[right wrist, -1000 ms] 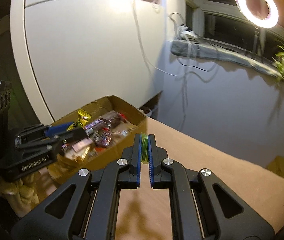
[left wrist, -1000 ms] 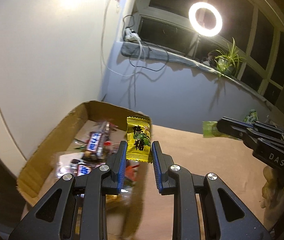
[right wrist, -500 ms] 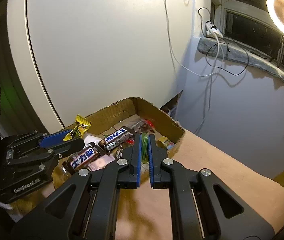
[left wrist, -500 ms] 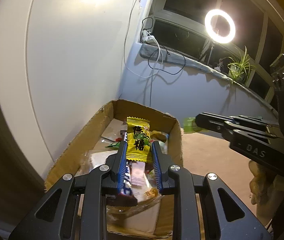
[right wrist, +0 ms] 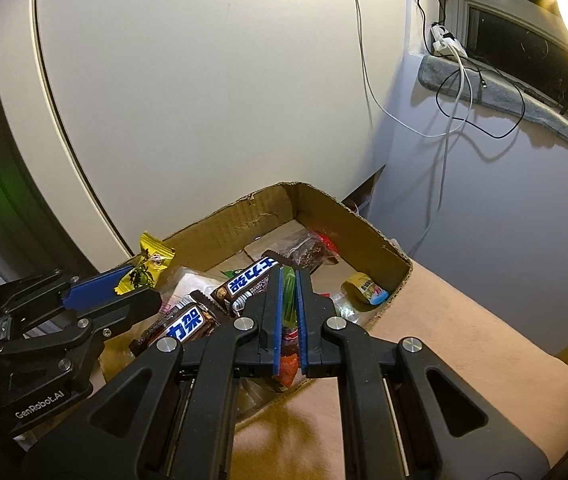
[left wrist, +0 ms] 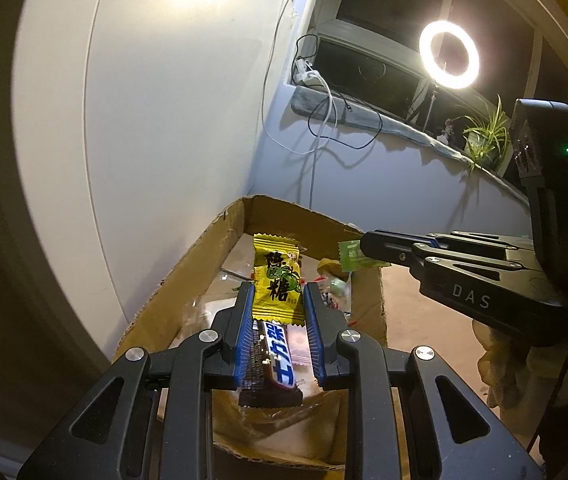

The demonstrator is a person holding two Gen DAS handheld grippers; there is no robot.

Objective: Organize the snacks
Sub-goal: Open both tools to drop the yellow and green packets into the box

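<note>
A: Tan tabletop, cardboard box by the white wall. Grippers?
B: Left gripper was clamped on a yellow candy, held over the box. Right gripper pinched a green packet above the box's snack bars.

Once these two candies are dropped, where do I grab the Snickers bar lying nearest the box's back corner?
Grip the Snickers bar across its narrow width at mid-length, coming from above. It lies flat and slanted on top of the pile in the cardboard box, long sides exposed; its crimped ends look too floppy to hold.
</note>
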